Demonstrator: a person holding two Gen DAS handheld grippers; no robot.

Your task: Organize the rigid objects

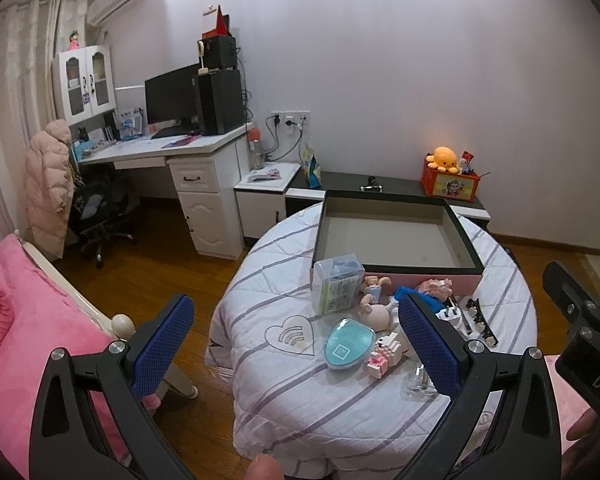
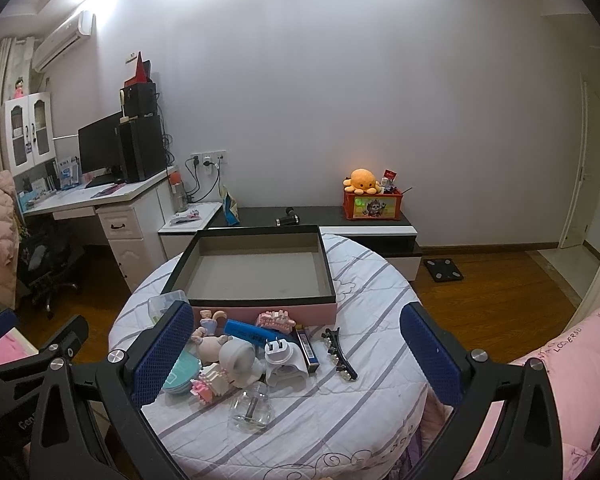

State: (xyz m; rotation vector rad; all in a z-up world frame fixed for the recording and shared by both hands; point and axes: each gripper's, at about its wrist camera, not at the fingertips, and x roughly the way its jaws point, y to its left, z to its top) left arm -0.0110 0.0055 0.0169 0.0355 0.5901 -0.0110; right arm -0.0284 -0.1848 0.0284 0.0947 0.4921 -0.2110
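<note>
Table (image 2: 380,384): we see a round table with a white striped cover, and all our things sit on it.
Box (image 2: 260,302): a big open box with dark edges and a pink front sits at the far side of the table; we see only its bare floor.
Left gripper (image 1: 296,344): our blue fingers are spread wide apart and hold nothing; they hang above the near left side of the table.
Right gripper (image 2: 296,356): our blue fingers are wide open too, touch nothing, and hang over the pile of small things.
Clear case (image 1: 336,284): it stands by the box's near left corner.
Doll (image 2: 212,340): a small doll lies in front of the box.
Teal case (image 1: 346,344): it lies flat near the doll.
Plug (image 2: 278,354): a white plug stands in the middle of the pile.
Glass bottle (image 2: 251,406): a small clear bottle lies closest to us.
Hair clip (image 2: 340,354): a black clip lies to the right of the pile, a bit apart.
</note>
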